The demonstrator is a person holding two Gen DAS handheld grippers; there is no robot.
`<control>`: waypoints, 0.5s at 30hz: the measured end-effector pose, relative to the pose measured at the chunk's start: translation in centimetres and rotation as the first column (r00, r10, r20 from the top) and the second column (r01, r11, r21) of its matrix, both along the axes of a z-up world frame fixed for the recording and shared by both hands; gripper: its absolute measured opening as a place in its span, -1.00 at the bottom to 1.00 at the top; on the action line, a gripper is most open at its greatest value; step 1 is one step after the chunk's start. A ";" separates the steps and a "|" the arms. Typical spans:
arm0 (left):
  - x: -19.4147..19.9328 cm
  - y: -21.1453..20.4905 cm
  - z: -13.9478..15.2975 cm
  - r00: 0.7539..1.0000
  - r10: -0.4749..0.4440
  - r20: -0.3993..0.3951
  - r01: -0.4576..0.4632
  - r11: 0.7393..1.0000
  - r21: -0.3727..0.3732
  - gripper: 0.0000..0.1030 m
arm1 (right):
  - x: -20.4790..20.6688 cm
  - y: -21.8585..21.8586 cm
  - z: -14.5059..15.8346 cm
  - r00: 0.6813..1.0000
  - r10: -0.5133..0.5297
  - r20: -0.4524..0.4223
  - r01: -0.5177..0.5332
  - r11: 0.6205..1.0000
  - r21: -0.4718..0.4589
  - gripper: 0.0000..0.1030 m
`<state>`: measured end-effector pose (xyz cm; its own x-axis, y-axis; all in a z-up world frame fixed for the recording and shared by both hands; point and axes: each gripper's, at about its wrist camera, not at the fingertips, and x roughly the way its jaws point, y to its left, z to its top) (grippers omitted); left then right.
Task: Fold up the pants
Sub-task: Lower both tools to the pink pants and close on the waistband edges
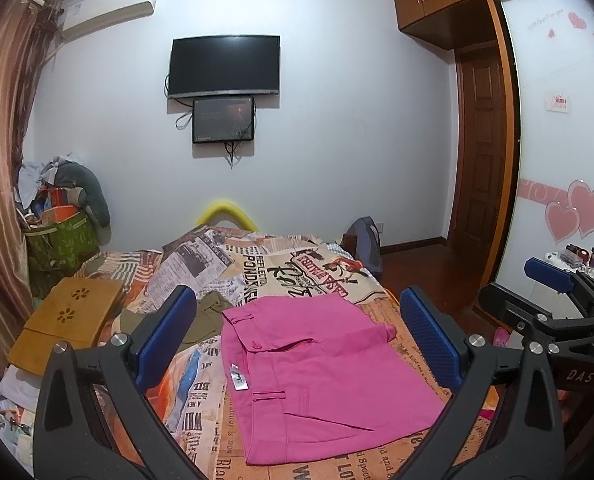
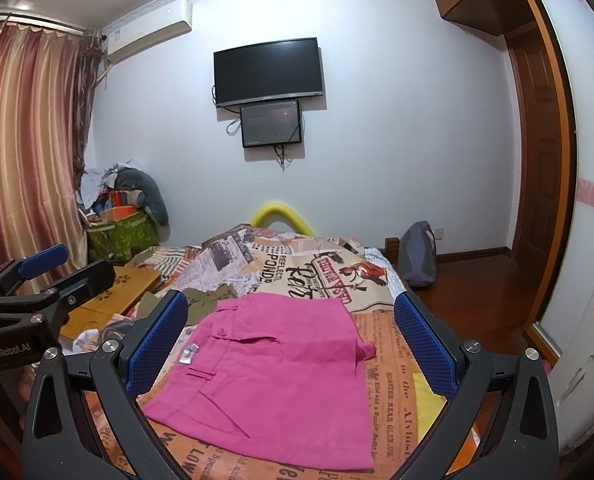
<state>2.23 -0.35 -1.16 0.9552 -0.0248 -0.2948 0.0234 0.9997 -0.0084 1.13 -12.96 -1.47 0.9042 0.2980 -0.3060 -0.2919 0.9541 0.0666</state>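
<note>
Pants: we saw the bright pink cotton pants (image 1: 317, 376) lying folded into a compact rectangle on the newspaper-print bedspread (image 1: 257, 272), near the bed's front edge.
Left tongs (image 1: 297, 340): spread wide, holding nothing, hanging above the pants.
Right tongs (image 2: 293, 344): likewise wide and empty; we judged both lifted clear so the fold could lie undisturbed.
Left view only: pink heart decals (image 1: 577, 210) on the wardrobe door.
Right view only: a yellow cloth (image 2: 427, 404) beside the pants.
</note>
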 end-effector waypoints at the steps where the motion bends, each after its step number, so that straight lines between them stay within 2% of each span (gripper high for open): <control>1: 0.4 0.1 -0.2 1.000 -0.001 -0.012 0.001 1.000 0.002 1.00 | 0.4 -0.2 -0.3 1.000 -0.005 -0.009 0.005 1.000 -0.003 0.99; 9: 5.9 1.8 -3.2 0.990 0.023 -0.141 -0.020 1.000 0.024 1.00 | 5.0 -2.4 -4.4 0.988 -0.042 -0.149 0.038 0.999 -0.030 0.99; 15: 11.2 4.0 -7.1 0.959 0.033 -0.281 -0.029 0.999 0.017 0.99 | 8.6 -4.0 -7.5 0.963 -0.076 -0.260 0.057 0.995 -0.080 0.99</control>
<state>13.40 3.66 -8.25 0.8340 0.0090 -0.5517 -0.0092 1.0000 0.0025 9.78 -16.96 -8.97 0.8066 0.2083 -0.5531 -0.2088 0.9759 0.0631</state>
